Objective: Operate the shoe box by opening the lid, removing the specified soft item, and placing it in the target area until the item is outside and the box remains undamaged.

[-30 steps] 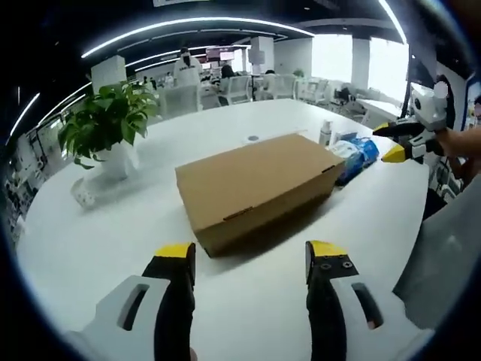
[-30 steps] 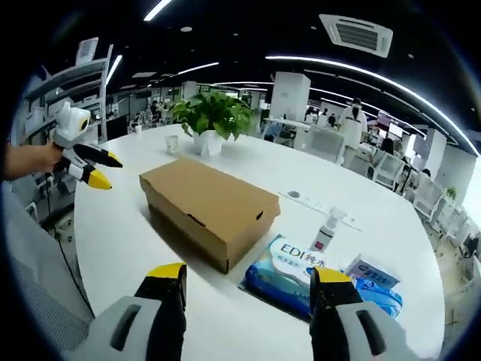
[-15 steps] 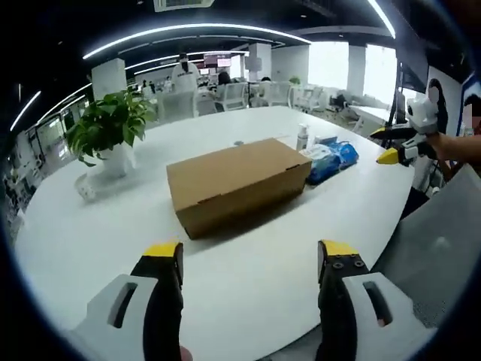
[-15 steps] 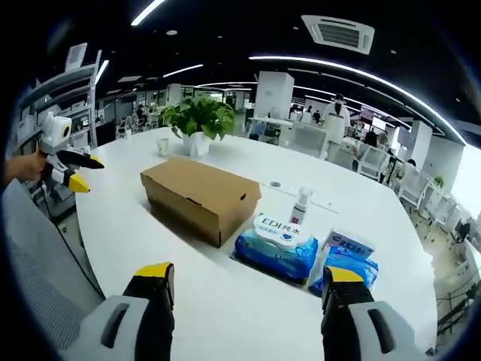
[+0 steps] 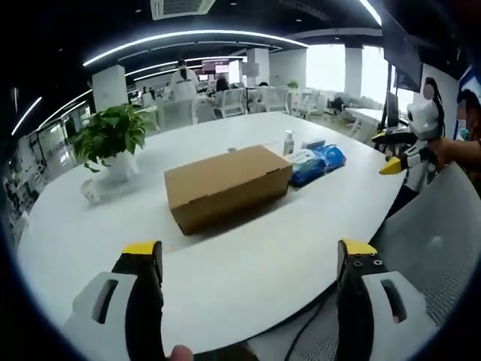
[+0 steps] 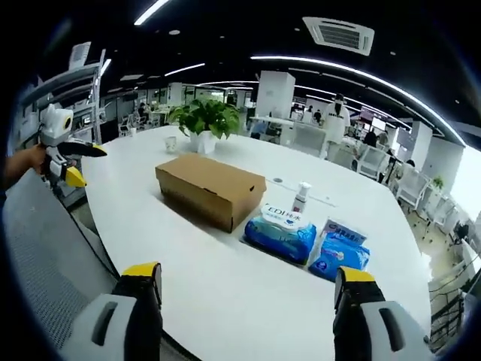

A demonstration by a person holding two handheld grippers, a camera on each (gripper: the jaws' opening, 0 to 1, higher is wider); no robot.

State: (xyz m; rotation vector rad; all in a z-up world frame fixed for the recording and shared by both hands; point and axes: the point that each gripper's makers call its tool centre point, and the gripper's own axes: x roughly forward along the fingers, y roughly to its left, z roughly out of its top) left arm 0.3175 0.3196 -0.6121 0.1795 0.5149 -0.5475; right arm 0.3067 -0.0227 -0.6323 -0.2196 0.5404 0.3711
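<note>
Shoe box (image 5: 225, 186) sits closed on the table (image 5: 248, 256), well ahead of both spread, empty fingers (image 5: 143, 263). A hard pull on the lid could tear the cardboard or slide it into the wipe packs (image 6: 279, 235) beside it.

Left gripper (image 5: 252, 259) held level with fingers (image 5: 143, 259) spread wide apart and nothing between them; seen from the right gripper view at far left (image 6: 75, 162), yellow-tipped fingers parted, gripped by a hand (image 6: 19, 165). Right gripper (image 6: 248, 284) likewise wide open and empty, fingers (image 6: 353, 286) upright at the view's bottom; seen from the left gripper view at far right (image 5: 392, 150), held aloft by a hand (image 5: 451, 150), apart from the left one.
</note>
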